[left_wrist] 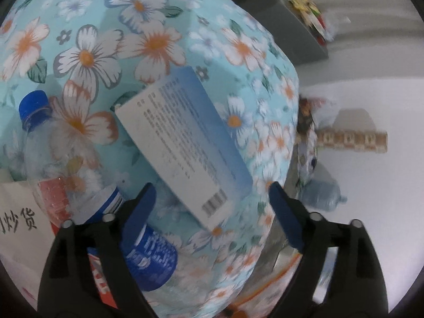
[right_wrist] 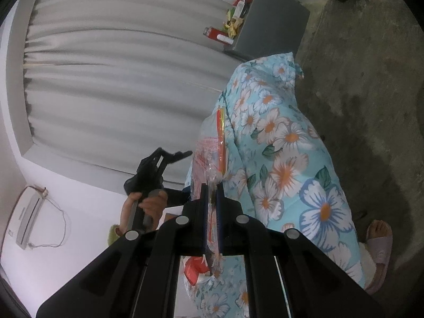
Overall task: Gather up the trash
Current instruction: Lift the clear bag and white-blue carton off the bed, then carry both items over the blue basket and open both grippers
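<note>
A table draped in a floral cloth (left_wrist: 164, 39) is seen from the left gripper (left_wrist: 212, 198), whose blue-tipped jaws are spread wide and hold nothing. Directly ahead of them, a flat white-and-blue carton (left_wrist: 185, 143) with a barcode is laid on the cloth at an angle, its barcoded end reaching between the open fingertips. To the carton's left, a clear plastic bottle (left_wrist: 63, 159) with a blue cap and a red-and-blue label is lying on its side, and a white paper bag (left_wrist: 18, 228) printed with Chinese characters is just beside it at the frame's edge. In the background, a grey bin (left_wrist: 299, 26) filled with wrappers is set against a pale wall.

From the right wrist, the right gripper (right_wrist: 212, 209) is shown clamped on a clear plastic wrapper (right_wrist: 210, 156) with red print, held beside the hanging cloth. The person's left hand (right_wrist: 148, 206) is seen gripping the other tool.
</note>
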Motion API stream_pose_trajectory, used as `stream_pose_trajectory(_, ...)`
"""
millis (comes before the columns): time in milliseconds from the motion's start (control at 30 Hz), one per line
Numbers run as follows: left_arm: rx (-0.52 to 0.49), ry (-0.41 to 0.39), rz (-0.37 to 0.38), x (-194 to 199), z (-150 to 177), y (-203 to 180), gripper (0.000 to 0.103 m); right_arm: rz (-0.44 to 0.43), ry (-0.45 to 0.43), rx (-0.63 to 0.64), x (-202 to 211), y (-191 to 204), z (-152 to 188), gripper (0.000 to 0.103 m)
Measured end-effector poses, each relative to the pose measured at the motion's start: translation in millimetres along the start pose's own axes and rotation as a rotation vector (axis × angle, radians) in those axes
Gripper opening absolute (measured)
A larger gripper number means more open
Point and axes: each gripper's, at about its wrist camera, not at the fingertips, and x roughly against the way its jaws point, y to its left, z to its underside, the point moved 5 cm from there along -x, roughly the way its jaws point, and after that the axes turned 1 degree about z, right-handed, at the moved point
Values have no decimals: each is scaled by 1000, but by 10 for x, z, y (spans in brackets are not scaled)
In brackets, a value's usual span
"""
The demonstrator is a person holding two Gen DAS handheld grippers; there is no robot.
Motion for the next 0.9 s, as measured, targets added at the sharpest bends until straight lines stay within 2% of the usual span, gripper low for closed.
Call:
stream_pose_trajectory(167, 111, -76, -90, -81, -121, -45, 92, -3, -31, -19, 90, -60, -49, 7)
stream_pose_trajectory(267, 179, -126, -184, -157, -199, -54, 94, -7, -39, -27, 125, -100, -59, 7)
stream_pose_trajectory(333, 190, -160, -257, -200, -250, -62, 94, -9, -40, -32, 156, -118, -66, 7)
stream_pose_trajectory(467, 74, -231, -443, -306, -369, -97, 94, -14, -58, -46, 190, -167, -85, 7)
stream_pose_trajectory(533, 12, -238, -519, -373, -361, -101, 94, -13, -69, -49, 238, -191, -91, 7)
stream_pose_trajectory(567, -17, -236, -532, -413, -334, -128, 94, -12, -75, -51, 264, -204, -97, 7)
stream_pose_trajectory(633, -71, -243, -505, -454, -268, -210, 93, -8, -87, -57, 333, -245, -115, 7)
stream_pose_trajectory(700, -107, -243, -470, -454, -192, -263, 86, 2, -100, -58, 392, -277, -126, 7)
stream_pose_trajectory(800, -127, -238, -385, -390, -94, -316, 81, 6, -125, -63, 534, -313, -156, 7)
stream_pose_trajectory(900, -184, -253, -320, -258, 45, -413, 80, 18, -167, -59, 707, -329, -183, 7)
